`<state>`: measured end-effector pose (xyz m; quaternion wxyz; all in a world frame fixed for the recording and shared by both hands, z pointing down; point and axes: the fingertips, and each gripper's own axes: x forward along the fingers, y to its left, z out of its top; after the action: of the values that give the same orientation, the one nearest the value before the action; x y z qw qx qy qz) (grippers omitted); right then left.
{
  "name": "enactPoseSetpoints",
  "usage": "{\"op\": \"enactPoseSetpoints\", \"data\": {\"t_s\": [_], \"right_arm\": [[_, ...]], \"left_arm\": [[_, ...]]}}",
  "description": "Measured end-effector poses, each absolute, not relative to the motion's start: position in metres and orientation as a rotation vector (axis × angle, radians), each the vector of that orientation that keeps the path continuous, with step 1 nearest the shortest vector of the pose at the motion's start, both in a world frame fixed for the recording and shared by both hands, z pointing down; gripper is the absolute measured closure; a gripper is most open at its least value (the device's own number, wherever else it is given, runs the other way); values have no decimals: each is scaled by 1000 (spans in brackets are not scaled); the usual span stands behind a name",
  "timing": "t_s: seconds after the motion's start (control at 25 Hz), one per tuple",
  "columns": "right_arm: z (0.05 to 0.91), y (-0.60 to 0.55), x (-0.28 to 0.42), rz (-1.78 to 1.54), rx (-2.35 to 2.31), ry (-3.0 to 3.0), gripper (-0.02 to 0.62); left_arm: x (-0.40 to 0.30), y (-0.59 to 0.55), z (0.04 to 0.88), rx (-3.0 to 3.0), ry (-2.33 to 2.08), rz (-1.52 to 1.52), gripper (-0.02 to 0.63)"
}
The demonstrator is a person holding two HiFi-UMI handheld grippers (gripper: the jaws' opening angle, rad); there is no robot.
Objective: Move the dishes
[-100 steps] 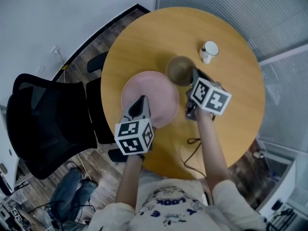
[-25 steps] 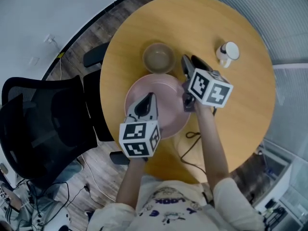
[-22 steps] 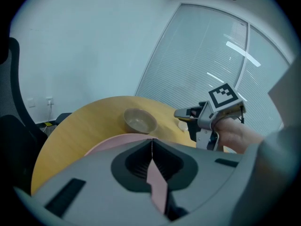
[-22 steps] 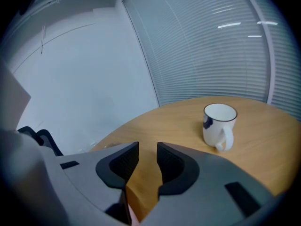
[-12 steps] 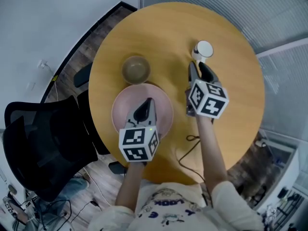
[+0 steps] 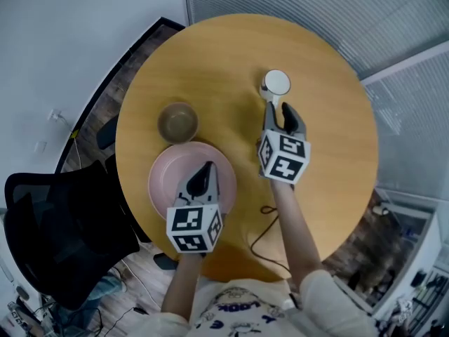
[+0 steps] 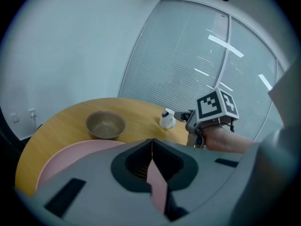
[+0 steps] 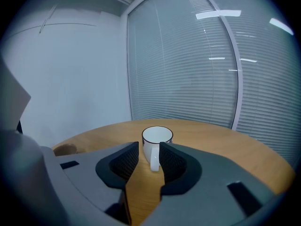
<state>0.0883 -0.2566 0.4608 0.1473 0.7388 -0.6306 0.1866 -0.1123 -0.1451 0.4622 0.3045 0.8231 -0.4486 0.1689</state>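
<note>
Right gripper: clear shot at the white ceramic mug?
Probably yes. The right gripper has open jaws lined up with the white ceramic mug, handle toward it; only bare round wooden table lies between.

Table (image 6: 323, 55): round, with a warm yellow-brown wooden top.
Pink plate (image 6: 165, 181): large and shallow, lying flat at the table's near-left edge, its rim close to that edge.
Brown bowl (image 6: 177, 122): small, upright and empty, just beyond the plate on the left side of the table; whether their rims touch cannot be told.
White mug (image 6: 276, 84): upright with a dark rim, right of the table's centre and well apart from the bowl, handle turned toward the near edge.
Cable (image 6: 269, 208): thin and black, curling across the top and off the near edge.
</note>
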Motion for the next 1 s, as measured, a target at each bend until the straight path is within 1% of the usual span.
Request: {"op": "enactPoseSetpoints", "data": {"t_s": [0.32,1.0], "right_arm": [[481,-268,99,385,2166,-1784,474],[511,-276,101,359,2182,-1792,476]], "left_arm": [[-101,-146,473,2209,-1158,487,601],[-99,-152,489,2183,-1153,498,601]]}}
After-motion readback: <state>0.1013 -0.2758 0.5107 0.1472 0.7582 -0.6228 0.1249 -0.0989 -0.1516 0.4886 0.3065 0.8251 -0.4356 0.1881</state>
